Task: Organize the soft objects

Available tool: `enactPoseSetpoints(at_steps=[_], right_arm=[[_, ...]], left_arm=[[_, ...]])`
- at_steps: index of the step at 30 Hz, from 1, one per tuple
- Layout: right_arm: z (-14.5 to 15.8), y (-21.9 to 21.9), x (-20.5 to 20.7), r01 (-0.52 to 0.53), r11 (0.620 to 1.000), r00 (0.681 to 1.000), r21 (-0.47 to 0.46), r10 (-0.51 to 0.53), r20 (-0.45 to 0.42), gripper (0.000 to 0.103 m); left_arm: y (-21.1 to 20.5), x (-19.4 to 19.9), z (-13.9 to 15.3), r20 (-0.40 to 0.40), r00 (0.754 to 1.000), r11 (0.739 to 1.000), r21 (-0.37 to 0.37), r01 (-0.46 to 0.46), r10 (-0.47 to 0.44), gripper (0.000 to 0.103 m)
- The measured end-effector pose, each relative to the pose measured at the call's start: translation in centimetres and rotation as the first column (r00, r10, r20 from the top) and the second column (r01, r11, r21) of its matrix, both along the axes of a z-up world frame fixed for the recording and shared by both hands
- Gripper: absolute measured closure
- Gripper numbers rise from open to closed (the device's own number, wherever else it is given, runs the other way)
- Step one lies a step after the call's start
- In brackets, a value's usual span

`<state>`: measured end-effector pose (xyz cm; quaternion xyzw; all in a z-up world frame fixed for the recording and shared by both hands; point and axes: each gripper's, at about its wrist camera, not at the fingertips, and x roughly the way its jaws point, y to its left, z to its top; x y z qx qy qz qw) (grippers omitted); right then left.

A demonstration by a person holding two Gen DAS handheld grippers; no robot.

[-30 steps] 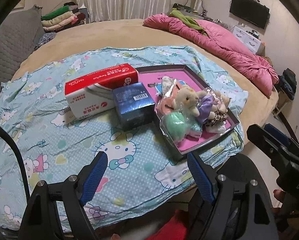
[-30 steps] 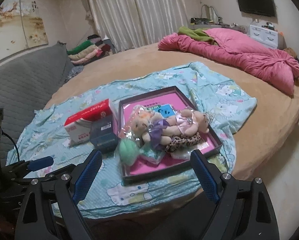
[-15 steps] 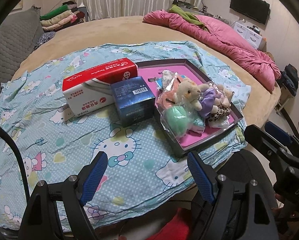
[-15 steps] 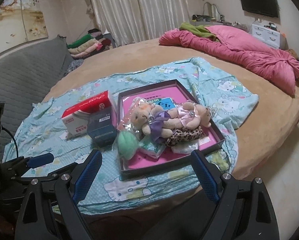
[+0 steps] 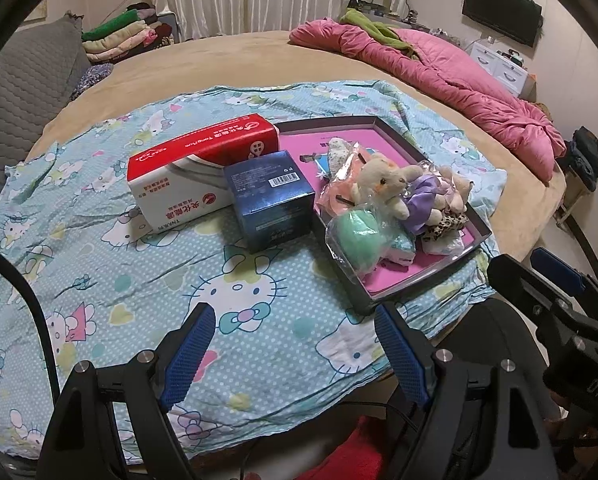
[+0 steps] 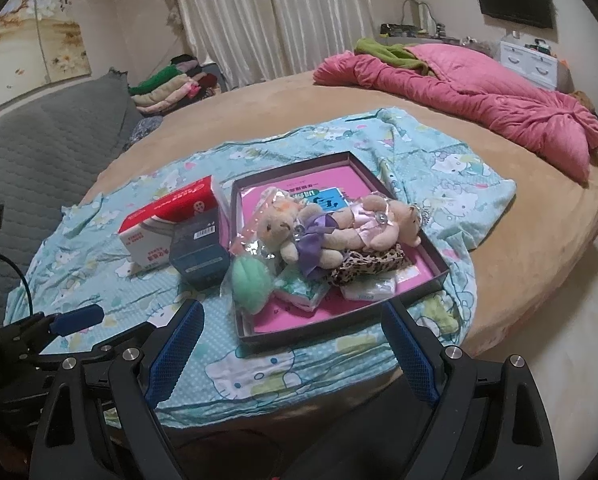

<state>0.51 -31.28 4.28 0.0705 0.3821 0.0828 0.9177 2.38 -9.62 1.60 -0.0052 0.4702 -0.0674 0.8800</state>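
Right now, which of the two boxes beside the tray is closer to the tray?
The dark blue box, which sits right against the tray's left wall. The red-and-white tissue box lies farther left, behind the blue one. Both are outside the tray.

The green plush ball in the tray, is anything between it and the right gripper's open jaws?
Nothing visible blocks it. The green plush ball sits at the tray's near left corner, in clear wrap, straight ahead of the right gripper; only the low tray wall lies between.

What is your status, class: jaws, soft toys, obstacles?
Left gripper and right gripper open, empty. Soft toys piled in tray. Blue box beside tray.
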Motion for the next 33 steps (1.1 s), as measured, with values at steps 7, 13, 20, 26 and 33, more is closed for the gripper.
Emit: enactPoseSetpoints(at_steps=[7, 13, 20, 26, 33], right_arm=[[-0.2, 0.1, 0.1, 0.007, 1.0, 1.0, 0.002, -0.007, -0.006, 0.012], [-0.3, 0.1, 0.2, 0.006, 1.0, 1.0, -0.001, -0.006, -0.008, 0.012], [-0.3, 0.0, 0.2, 0.006, 1.0, 1.0, -0.002, -0.006, -0.006, 0.012], [-0.2, 0.0, 0.3, 0.008, 1.0, 1.0, -0.001, -0.008, -0.002, 0.012], [-0.3, 0.0, 0.5, 0.003, 1.0, 1.0, -0.002, -0.003, -0.009, 0.012]], left_arm=[[0.1, 0.0, 0.0, -0.001, 1.0, 1.0, 0.005, -0.004, 0.004, 0.022], [0.0, 0.0, 0.0, -0.001, 1.0, 1.0, 0.005, -0.006, 0.006, 0.022], [0.1, 0.0, 0.0, -0.001, 1.0, 1.0, 0.006, -0.006, 0.006, 0.022], [0.3, 0.2, -0.1, -0.003, 1.0, 1.0, 0.011, -0.008, 0.008, 0.022], [0.4, 0.4, -1.0, -0.006, 1.0, 1.0, 0.02, -0.021, 0.021, 0.022]])
